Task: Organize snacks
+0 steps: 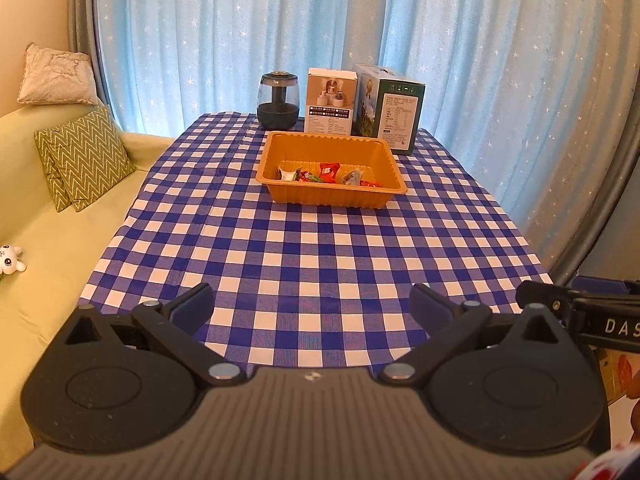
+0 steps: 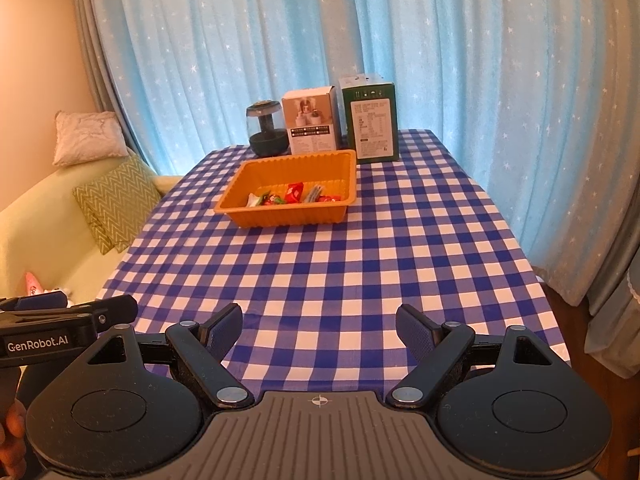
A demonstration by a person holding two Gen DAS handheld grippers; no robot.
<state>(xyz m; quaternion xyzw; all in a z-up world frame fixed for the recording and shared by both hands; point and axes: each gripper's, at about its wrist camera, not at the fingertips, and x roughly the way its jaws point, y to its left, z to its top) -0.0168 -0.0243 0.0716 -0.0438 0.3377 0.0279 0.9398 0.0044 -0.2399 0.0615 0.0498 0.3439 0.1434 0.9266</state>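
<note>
An orange plastic tray (image 1: 332, 196) stands on the far half of the blue-and-white checked table; it also shows in the right wrist view (image 2: 288, 216). Several wrapped snacks (image 1: 330, 173) lie inside it, also seen from the right (image 2: 294, 194). My left gripper (image 1: 312, 304) is open and empty, held over the near table edge, well short of the tray. My right gripper (image 2: 320, 328) is open and empty, also over the near edge. Each gripper shows at the edge of the other's view.
Behind the tray stand a dark glass jar (image 1: 279, 100), a white box (image 1: 330, 101) and a green box (image 1: 388, 108). A green sofa with cushions (image 1: 86, 158) runs along the table's left side. Blue star curtains (image 2: 360, 40) hang behind.
</note>
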